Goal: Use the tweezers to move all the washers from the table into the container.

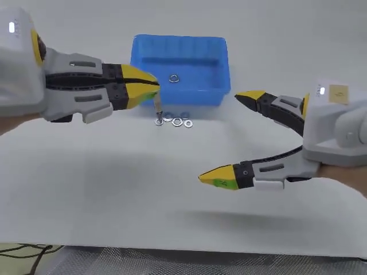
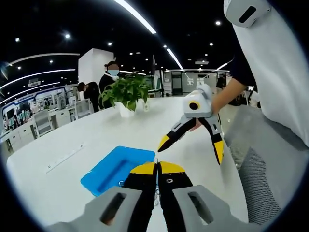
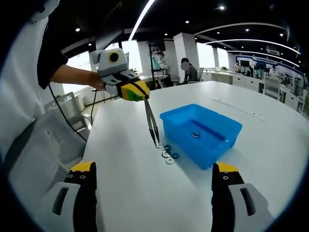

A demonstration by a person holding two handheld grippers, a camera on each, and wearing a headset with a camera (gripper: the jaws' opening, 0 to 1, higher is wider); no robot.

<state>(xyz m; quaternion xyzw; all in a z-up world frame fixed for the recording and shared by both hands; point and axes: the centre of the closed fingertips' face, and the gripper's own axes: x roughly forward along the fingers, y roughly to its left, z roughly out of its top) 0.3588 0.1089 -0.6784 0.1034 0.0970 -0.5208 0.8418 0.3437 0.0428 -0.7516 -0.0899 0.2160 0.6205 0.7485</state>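
Observation:
A blue container [image 1: 143, 54] stands at the back of the white table with one washer [image 1: 174, 78] inside it. Several washers [image 1: 178, 122] lie in a short row just in front of it. My left gripper [image 1: 153, 86] is shut on metal tweezers [image 1: 156, 106], which point down with their tips at the leftmost washer. In the right gripper view the tweezers [image 3: 151, 122] hang from the left gripper [image 3: 141, 92] down to the washers [image 3: 167, 152] beside the container [image 3: 227, 135]. My right gripper [image 1: 229, 137] hovers open to the right, holding nothing.
The table's front edge [image 1: 172, 247] is close, with cables [image 1: 26, 252] below it at the left. A potted plant [image 2: 126, 92] stands far back on the table. A mesh chair [image 3: 53, 140] and people are behind.

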